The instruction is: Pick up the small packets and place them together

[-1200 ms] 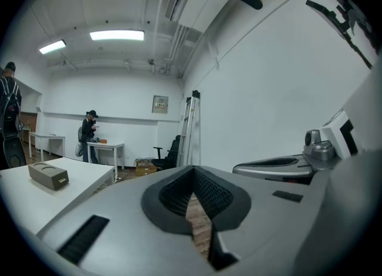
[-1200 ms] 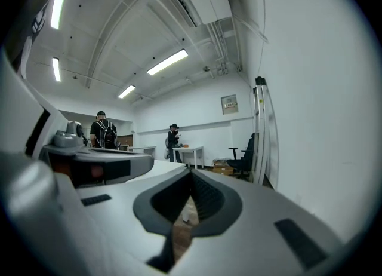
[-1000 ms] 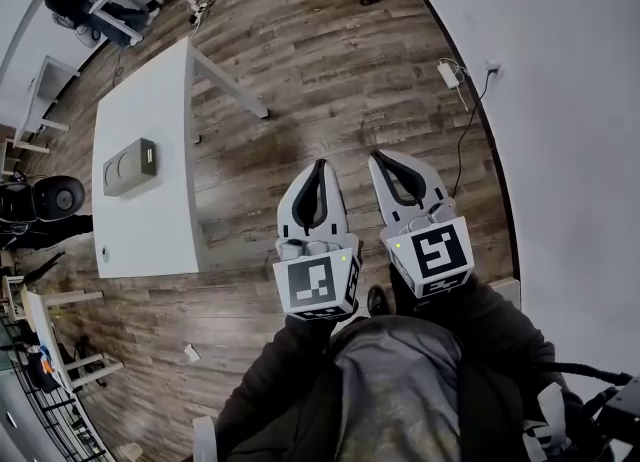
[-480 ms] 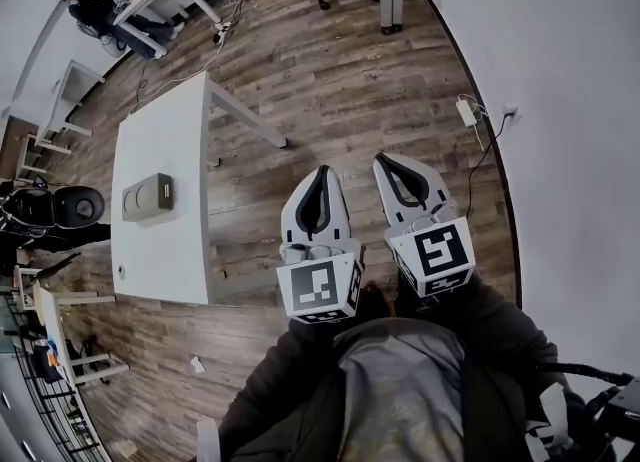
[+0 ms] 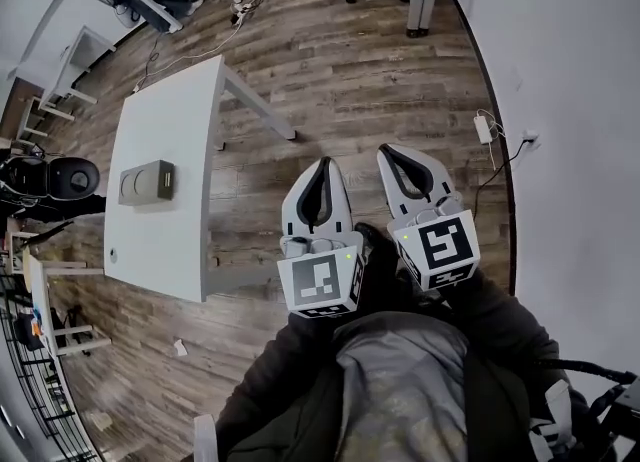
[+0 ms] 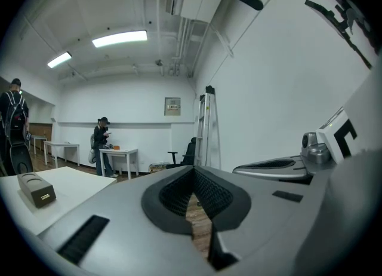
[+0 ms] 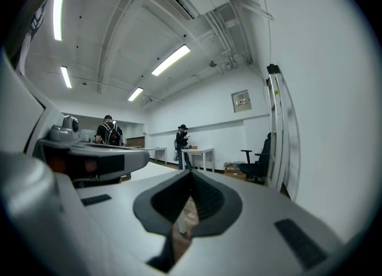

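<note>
Head view: left gripper [image 5: 322, 163] and right gripper [image 5: 386, 150] sit side by side over the brown wood-plank floor [image 5: 330, 60]. The white rectangular table [image 5: 190, 120] is off to their left and carries a grey-olive rectangular box [image 5: 147, 182]. Only this view shows the white charger with cable [image 5: 484, 128] at the wall. Small packets: can't make them out in any view. Gripper views settle the jaws: both pairs pressed together, nothing pinched, floor visible through the slit. They add the ceiling strip lights [image 6: 119, 38], an aluminium ladder [image 6: 206, 128] against the wall, a black office chair [image 6: 186, 152], and a standing person [image 6: 101, 143] by a far white desk [image 6: 122, 152]. Each gripper's grey body blocks its camera's lower half.
</note>
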`<act>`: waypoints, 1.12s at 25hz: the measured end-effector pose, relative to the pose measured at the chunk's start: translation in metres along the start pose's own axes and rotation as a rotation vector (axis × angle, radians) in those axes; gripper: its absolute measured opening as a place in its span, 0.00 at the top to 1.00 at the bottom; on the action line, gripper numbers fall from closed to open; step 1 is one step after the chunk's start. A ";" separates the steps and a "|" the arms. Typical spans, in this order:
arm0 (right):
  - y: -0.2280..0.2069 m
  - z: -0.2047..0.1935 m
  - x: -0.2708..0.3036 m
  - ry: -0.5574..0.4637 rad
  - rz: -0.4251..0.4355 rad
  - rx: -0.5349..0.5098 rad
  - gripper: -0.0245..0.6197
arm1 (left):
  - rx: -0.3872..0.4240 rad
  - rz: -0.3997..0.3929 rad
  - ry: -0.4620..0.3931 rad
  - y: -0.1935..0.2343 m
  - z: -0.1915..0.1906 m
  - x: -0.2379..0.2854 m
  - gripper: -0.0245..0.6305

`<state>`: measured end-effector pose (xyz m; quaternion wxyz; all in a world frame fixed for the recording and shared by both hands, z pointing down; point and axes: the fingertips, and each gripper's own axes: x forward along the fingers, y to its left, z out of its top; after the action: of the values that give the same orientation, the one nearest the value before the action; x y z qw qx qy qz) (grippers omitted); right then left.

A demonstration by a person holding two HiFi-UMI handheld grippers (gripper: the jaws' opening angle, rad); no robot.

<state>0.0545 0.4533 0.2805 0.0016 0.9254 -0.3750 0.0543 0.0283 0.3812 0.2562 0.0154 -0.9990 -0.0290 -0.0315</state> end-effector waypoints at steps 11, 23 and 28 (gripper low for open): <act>0.000 -0.019 0.122 0.062 0.135 0.017 0.95 | -0.056 0.134 0.075 0.079 -0.031 0.072 0.96; 0.098 -0.006 0.260 0.089 0.469 -0.074 0.95 | -0.144 0.465 0.058 0.233 -0.035 0.080 0.96; 0.185 0.005 0.283 0.055 0.710 -0.087 0.95 | -0.134 0.722 0.039 0.296 -0.028 0.019 0.96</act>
<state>0.1279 0.1236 0.2973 0.0323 0.7346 -0.6750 0.0601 0.0629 0.0865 0.2765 -0.0395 -0.9429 0.3278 -0.0448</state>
